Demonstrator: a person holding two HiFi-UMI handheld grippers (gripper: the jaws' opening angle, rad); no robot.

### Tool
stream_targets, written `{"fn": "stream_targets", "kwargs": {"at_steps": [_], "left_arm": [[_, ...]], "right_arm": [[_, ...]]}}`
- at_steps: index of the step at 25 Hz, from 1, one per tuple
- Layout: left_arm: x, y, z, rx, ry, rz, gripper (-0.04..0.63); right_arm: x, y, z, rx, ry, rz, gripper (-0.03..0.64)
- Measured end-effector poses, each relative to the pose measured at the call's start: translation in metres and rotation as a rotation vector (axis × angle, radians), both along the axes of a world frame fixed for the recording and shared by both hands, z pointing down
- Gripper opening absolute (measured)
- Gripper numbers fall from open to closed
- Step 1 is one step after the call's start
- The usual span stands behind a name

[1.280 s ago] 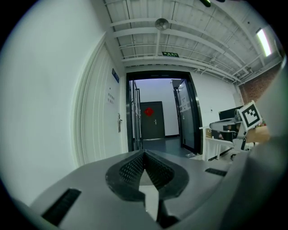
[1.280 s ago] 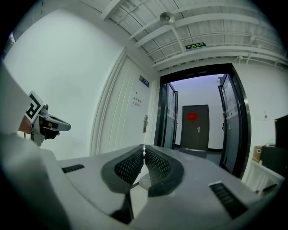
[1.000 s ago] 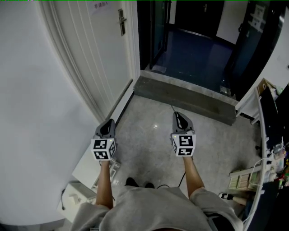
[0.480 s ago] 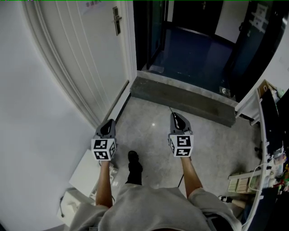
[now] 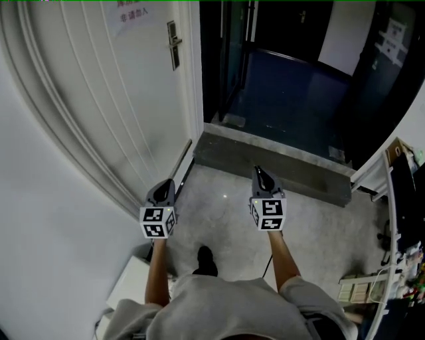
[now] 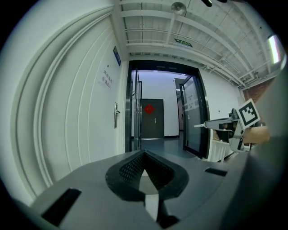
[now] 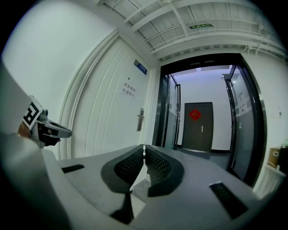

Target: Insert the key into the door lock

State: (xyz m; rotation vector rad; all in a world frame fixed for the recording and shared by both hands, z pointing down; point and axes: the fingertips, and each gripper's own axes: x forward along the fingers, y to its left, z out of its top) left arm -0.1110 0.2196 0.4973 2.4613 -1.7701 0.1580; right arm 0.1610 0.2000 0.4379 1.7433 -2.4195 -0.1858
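The right gripper (image 7: 144,152) is pressing its jaws together on a thin sliver of bright metal, the key (image 7: 144,148), which is showing edge-on right at the tips. The left gripper (image 6: 144,153) is holding its jaws pressed together too, with nothing between them. The person is carrying both out in front at arm's length, side by side and well apart, over a pale speckled floor (image 5: 219,199), with one dark shoe (image 5: 206,260) showing between the forearms.

The door lock (image 5: 173,44), a metal plate with a lever handle, is sitting ahead and to the left, well apart from the key. It is mounted near the right edge of a white door (image 5: 126,99), with a paper notice (image 5: 133,12) hanging above it. Just beside that edge, a doorway is standing open over a grey step (image 5: 272,156). A dim corridor is running back from it to a dark door (image 7: 198,128) with a red ornament (image 7: 195,114).
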Motion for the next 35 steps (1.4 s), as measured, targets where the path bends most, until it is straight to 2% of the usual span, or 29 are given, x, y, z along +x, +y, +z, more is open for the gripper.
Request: {"fn": "stream_targets", "kwargs": {"at_steps": [6,13,20,27,35], "left_arm": [[-0.03,-0.101,-0.015,0.016,0.0,0.018,0.016],[-0.053,-0.194,-0.017,0.025,0.009,0.039,0.017],[-0.054,-0.233,-0.013,0.009,0.014,0.067,0.017],[-0.055,-0.265,-0.004,-0.005,0.007,0.055,0.017],[-0.054,-0.344,0.007,-0.006,-0.017,0.015,0.017]], "right_arm": [[-0.04,-0.1,-0.016,0.018,0.009,-0.004,0.031],[-0.066,-0.187,-0.018,0.026,0.02,0.01,0.031],[-0.077,-0.224,-0.012,-0.001,0.034,0.017,0.031],[-0.078,-0.261,0.005,-0.024,0.024,0.009,0.031],[-0.08,-0.349,0.022,-0.02,0.0,-0.032,0.031]]}}
